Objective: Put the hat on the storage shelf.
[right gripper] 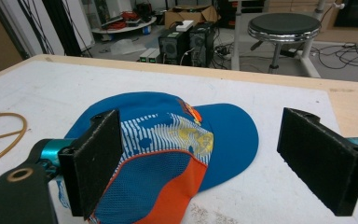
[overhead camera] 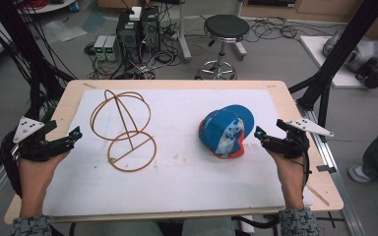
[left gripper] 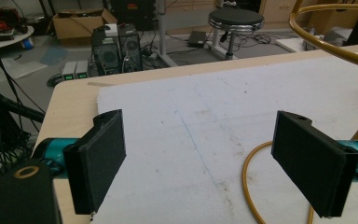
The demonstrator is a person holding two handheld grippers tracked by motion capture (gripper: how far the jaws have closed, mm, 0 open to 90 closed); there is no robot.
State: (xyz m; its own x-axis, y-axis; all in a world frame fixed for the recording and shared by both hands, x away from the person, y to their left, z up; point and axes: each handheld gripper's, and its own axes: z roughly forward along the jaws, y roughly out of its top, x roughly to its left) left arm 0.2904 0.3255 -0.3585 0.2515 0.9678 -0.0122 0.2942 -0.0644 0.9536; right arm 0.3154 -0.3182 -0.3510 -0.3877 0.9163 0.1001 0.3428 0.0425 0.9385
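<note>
Left of the wire stand (overhead camera: pixel 124 130), the left gripper (overhead camera: pixel 71 136) hovers over the table's (overhead camera: pixel 295 187) near-left edge with its jaws spread wide and nothing between them; the left gripper view shows the stand's base ring curving in just beside the far jaw. That stand, two thin golden hoops on a ring base, looks light and tippy, so I judge a careless nudge from this gripper could slide or topple it. Right of the stand, well apart from it on the white mat (overhead camera: pixel 177 172), lies the cap (overhead camera: pixel 225 132), blue with an orange mesh back. Its long axis runs from the orange rear, nearest the person, to the blue brim, which points away toward the stool (overhead camera: pixel 225 29) and slightly right. Right of the cap, the right gripper (overhead camera: pixel 257 132) sits just beside its crown, jaws also wide apart and empty, aimed at the cap's side. Soft fabric may collapse under a pinch, so a shallow bite on the crown could slip off, or drag the cap across the mat instead of lifting it.
</note>
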